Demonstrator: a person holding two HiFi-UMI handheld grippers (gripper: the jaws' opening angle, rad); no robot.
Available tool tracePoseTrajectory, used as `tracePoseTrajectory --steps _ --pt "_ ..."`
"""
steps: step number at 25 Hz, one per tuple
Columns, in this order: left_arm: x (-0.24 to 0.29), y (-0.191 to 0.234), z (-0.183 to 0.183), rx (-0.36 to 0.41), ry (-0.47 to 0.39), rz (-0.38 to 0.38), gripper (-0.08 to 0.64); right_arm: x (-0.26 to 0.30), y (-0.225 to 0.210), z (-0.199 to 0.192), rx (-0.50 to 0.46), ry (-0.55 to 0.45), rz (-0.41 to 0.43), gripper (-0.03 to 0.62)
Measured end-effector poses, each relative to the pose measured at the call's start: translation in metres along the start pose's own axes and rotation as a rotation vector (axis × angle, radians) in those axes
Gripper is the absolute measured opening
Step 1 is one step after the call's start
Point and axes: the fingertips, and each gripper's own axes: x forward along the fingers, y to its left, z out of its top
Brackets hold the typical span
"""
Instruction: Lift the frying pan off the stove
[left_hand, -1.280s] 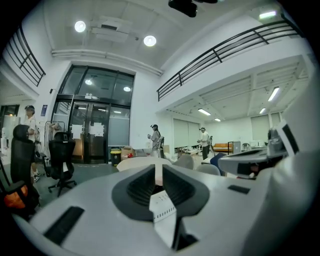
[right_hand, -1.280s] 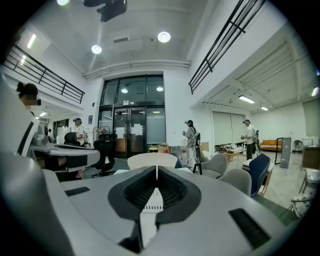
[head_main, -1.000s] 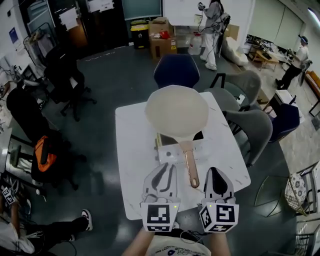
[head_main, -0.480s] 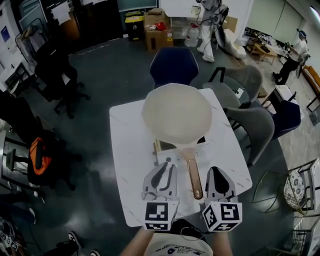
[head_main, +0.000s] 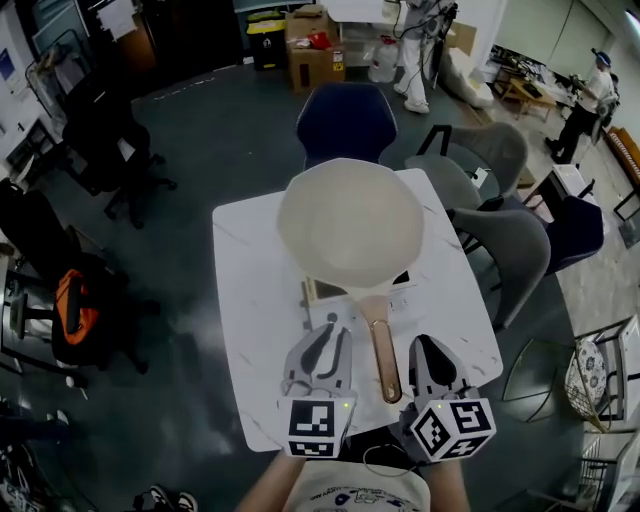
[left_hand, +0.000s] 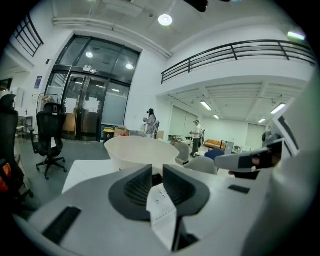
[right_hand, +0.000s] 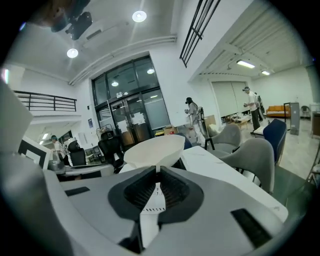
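Observation:
A cream frying pan (head_main: 350, 222) sits on a flat stove (head_main: 402, 293) in the middle of the white table (head_main: 250, 330). Its copper handle (head_main: 381, 345) points toward me. In the head view my left gripper (head_main: 332, 337) lies just left of the handle and my right gripper (head_main: 421, 346) just right of it, neither touching it. Both are shut with nothing between their pads. The left gripper view shows the pan (left_hand: 142, 149) beyond the shut left gripper (left_hand: 157, 172). The pan (right_hand: 156, 149) also rises beyond the right gripper (right_hand: 158, 176) in its own view.
A blue chair (head_main: 345, 120) stands at the table's far side and grey chairs (head_main: 505, 260) along its right. Black office chairs (head_main: 110, 140) stand to the left. Cardboard boxes (head_main: 315, 45) and people (head_main: 415, 40) are far behind.
Both grippers have moved forward and lower, so the handle's end now lies between them instead of ahead of their tips. The pan has stayed on the stove.

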Motion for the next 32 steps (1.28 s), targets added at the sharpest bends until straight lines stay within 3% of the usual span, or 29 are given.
tracePoseTrajectory --steps 13,14,16,20,28,32 --pt "0.004 0.005 -0.009 -0.088 0.051 0.101 0.052 0.007 0.012 -0.013 0.278 0.166 0.341 0.023" --pt "0.005 0.005 -0.009 -0.088 0.052 0.106 0.052 0.007 0.014 -0.015 0.287 0.182 0.368 0.032" --pt "0.007 0.007 -0.009 -0.097 0.053 0.117 0.052 0.005 0.018 -0.020 0.308 0.212 0.423 0.111" --pt "0.012 0.006 -0.008 -0.111 0.054 0.122 0.052 0.000 0.021 -0.030 0.414 0.266 0.505 0.117" --pt "0.019 0.003 -0.014 -0.128 0.075 0.109 0.052 -0.007 0.028 -0.049 0.637 0.375 0.618 0.190" --pt "0.020 0.001 -0.015 -0.137 0.082 0.097 0.052 -0.011 0.038 -0.059 0.670 0.443 0.675 0.202"
